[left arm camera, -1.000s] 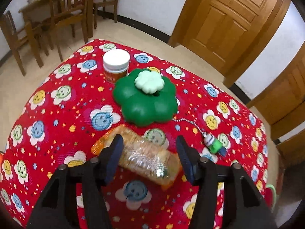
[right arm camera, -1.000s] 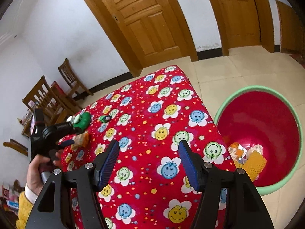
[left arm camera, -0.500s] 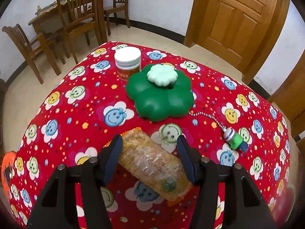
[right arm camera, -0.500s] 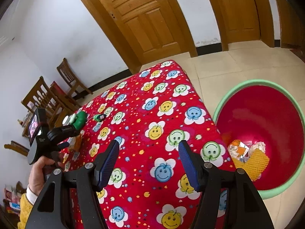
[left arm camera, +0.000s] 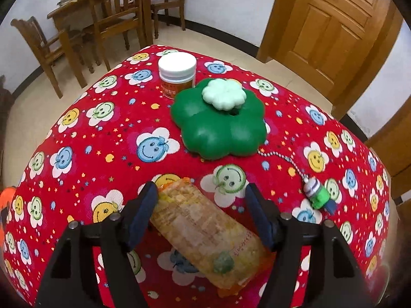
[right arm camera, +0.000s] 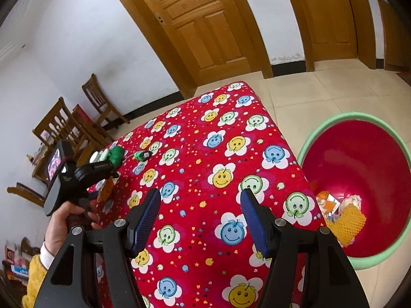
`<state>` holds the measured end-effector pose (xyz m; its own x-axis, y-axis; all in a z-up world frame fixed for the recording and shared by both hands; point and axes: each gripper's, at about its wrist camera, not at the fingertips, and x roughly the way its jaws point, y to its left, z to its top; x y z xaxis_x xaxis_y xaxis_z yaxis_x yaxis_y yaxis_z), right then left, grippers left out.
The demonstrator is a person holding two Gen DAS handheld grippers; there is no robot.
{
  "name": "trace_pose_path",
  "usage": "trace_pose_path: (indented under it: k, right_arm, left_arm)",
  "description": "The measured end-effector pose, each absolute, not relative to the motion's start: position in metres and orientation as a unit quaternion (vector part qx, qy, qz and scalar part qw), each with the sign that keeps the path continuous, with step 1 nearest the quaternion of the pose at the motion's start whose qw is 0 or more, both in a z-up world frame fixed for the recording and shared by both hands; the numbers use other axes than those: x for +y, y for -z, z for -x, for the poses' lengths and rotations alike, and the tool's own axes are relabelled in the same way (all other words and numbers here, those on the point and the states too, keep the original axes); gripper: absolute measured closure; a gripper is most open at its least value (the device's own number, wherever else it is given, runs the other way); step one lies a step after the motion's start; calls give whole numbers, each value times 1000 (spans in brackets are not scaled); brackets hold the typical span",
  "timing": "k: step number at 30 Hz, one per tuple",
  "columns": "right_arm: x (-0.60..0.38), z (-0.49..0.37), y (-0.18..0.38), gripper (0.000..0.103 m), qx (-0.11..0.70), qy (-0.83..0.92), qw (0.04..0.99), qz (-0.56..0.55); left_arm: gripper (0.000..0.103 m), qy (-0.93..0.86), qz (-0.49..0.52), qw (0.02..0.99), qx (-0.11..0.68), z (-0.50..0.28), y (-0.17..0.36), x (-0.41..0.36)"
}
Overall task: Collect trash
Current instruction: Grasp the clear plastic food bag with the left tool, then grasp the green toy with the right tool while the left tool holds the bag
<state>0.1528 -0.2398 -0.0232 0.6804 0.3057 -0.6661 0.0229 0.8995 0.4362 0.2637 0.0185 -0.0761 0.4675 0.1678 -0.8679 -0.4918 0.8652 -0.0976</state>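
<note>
Red smiley tablecloth (left arm camera: 102,141): my left gripper (left arm camera: 200,213) gapes around snack wrapper (left arm camera: 205,233), ungrabbed; right gripper (right arm camera: 200,218) wide, empty; basin (right arm camera: 385,259) lower right holds some trash.

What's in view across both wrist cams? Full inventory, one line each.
snack wrapper: 1, clear-orange, on cloth between left tongs' fingers
clover box: 1, green, pale lid, mid-table
jar: 1, white cap, orange label, behind clover box
keychain toy: 1, green, bead chain, right of wrapper
tablecloth: 1, red, smiley flowers
basin: 1, red, green rim, on floor, holds trash
chairs: several, wooden, background
doors: wooden, background
left tongs: open
right tongs: open, empty
</note>
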Motion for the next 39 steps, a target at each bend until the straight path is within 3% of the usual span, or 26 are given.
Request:
trace_pose_path:
  k: [3,6,8,9,18,30,39]
  right_arm:
    - [-239,-157,23,37,392,-78,893,-208]
    - [-236,-161,23,37,394,-81,893,-204]
    - [-232,-162,23,37,396,-86,892,-200]
    - [-230,-163,23,37,397,-88,892,-198]
    - [-206,-173,22,37,411,-102,889,-173]
    - [-142,-221,21,37,429,-125,889,-104]
    - [-87,-275,44,37,435,-113,891,-63]
  left_arm:
    - [34,-188,178,839,478,-258,78,18]
    - [46,-171,176,847,471,-250,77,16]
    - [67,-153,174,852,469,-245,76,17]
    - [69,-142,177,854,468,-242,75,19]
    - [72,-34,182,869,460,-219,69,34]
    - [72,-27,82,904,418,-228,37,76]
    - [73,-27,101,902,419,-236,59,96]
